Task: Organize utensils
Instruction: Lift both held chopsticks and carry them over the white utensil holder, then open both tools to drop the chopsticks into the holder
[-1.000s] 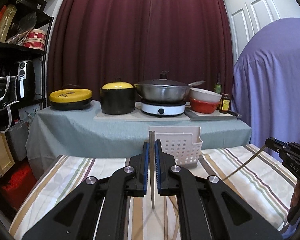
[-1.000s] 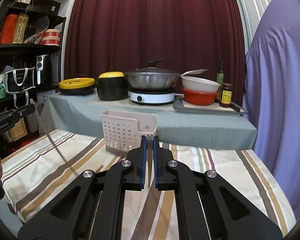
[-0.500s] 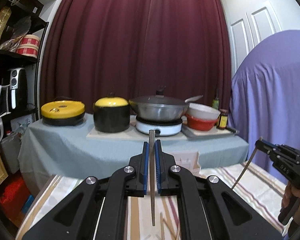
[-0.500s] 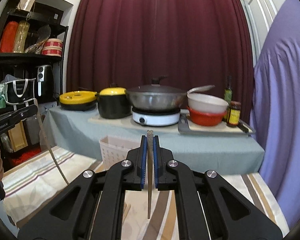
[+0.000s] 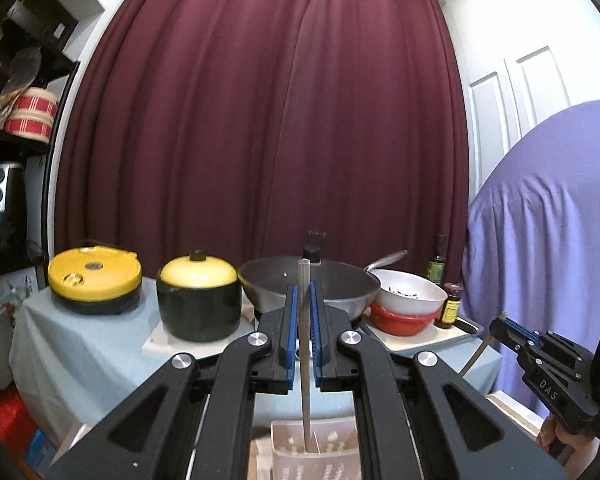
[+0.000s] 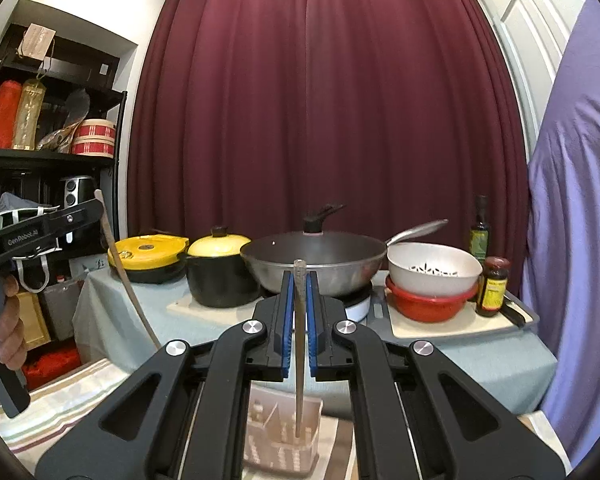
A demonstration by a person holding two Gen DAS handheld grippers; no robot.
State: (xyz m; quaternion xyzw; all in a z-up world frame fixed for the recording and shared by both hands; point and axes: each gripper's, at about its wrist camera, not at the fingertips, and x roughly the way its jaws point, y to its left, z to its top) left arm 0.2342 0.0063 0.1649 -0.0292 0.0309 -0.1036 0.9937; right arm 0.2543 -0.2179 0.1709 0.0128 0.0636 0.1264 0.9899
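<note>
My left gripper (image 5: 303, 292) is shut on a thin chopstick (image 5: 305, 380) that hangs down, its lower tip over the white perforated basket (image 5: 316, 454) below. My right gripper (image 6: 299, 280) is shut on another chopstick (image 6: 299, 360), held upright with its lower end over the same basket (image 6: 284, 440). The right gripper also shows at the right edge of the left wrist view (image 5: 504, 328), and the left gripper at the left edge of the right wrist view (image 6: 96, 208), its chopstick (image 6: 128, 276) slanting down.
The basket stands on a striped tablecloth (image 6: 60, 396). Behind is a grey-clothed table with a yellow-lidded pan (image 5: 94, 280), a black pot (image 5: 198, 300), a wok (image 6: 314, 260), stacked bowls (image 6: 432, 284) and bottles (image 6: 494, 292). A dark shelf (image 6: 40, 160) stands left, a purple cover (image 5: 548, 260) right.
Both grippers have risen and tilted up with their chopsticks. The basket has dropped to the bottom of both views, and the chopstick tips now hang over it.
</note>
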